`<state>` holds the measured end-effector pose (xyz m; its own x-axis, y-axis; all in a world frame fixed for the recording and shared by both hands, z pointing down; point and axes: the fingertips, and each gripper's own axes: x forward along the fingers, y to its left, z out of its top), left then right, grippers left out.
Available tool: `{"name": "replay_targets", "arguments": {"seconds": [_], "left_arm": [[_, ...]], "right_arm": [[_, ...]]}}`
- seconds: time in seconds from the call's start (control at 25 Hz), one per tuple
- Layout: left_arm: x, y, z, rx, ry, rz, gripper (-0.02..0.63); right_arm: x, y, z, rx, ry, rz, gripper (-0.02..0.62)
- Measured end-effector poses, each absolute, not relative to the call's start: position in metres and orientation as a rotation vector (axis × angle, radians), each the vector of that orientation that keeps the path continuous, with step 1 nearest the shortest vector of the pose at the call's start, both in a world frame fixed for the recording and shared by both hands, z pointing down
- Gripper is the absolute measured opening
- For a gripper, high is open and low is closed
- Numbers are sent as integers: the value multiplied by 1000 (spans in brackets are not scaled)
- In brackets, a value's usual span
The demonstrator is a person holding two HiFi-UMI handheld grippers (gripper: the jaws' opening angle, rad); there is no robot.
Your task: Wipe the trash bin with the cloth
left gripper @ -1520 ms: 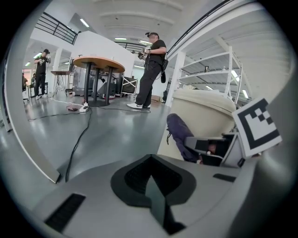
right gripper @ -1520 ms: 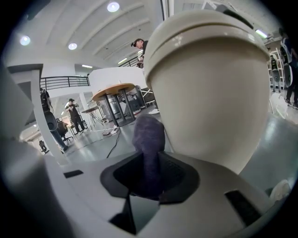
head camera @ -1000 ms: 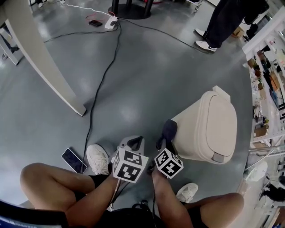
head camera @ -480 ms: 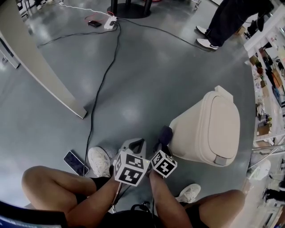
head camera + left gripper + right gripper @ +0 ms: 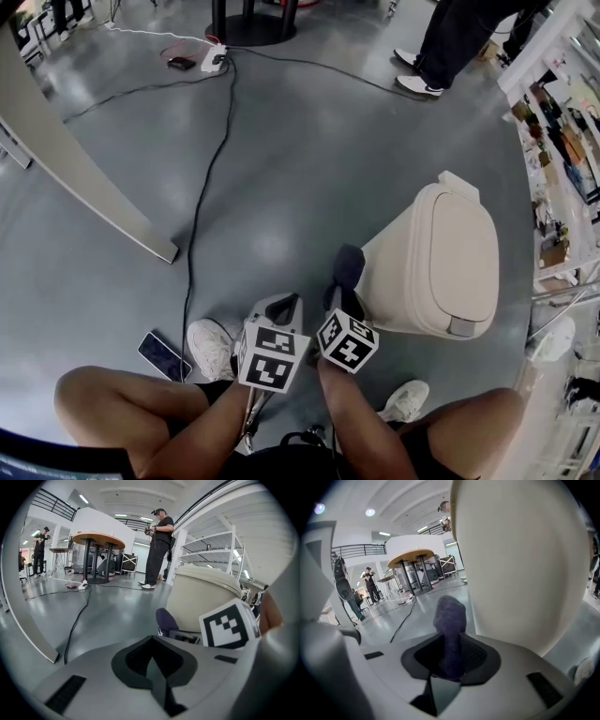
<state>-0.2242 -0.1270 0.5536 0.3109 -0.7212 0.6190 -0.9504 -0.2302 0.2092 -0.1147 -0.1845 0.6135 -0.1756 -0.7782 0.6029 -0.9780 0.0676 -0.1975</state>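
Between the jaws of our right tongs (image 5: 449,663) a dark purple cloth (image 5: 450,620) is clamped. Its rounded free end sticks up past the tips and lies right at the side wall of the cream trash bin (image 5: 520,559); we cannot tell whether cloth and wall actually touch. Just to the left, our left tongs (image 5: 152,665) have their jaws pressed together with nothing between them, held close beside the right pair and short of the bin. The bin stands upright on the grey floor (image 5: 309,169) with its lid down, ahead and to the right of our knees. On our left side one white shoe (image 5: 210,345) shows, and a phone (image 5: 164,354) lies flat on the floor just beside it. A black cable (image 5: 202,192) runs away from us across the floor to a power strip (image 5: 214,58). Farther out a round table (image 5: 98,540) stands, and a person (image 5: 157,550) stands near open shelves (image 5: 211,550).
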Motion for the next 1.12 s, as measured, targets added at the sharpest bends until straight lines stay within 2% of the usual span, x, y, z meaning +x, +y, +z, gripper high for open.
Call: {"name": "replay_targets", "arguments": {"seconds": [0.44,1.12], "left_arm": [[-238,-126,544,2013,-1507,491,-2],[-231,-126,553,2026,-1489,532,-2]], "right_arm": [[-127,-219,502,1897,-2199,756,103],[-118,-241,492,2023,-2197,877,103]]}}
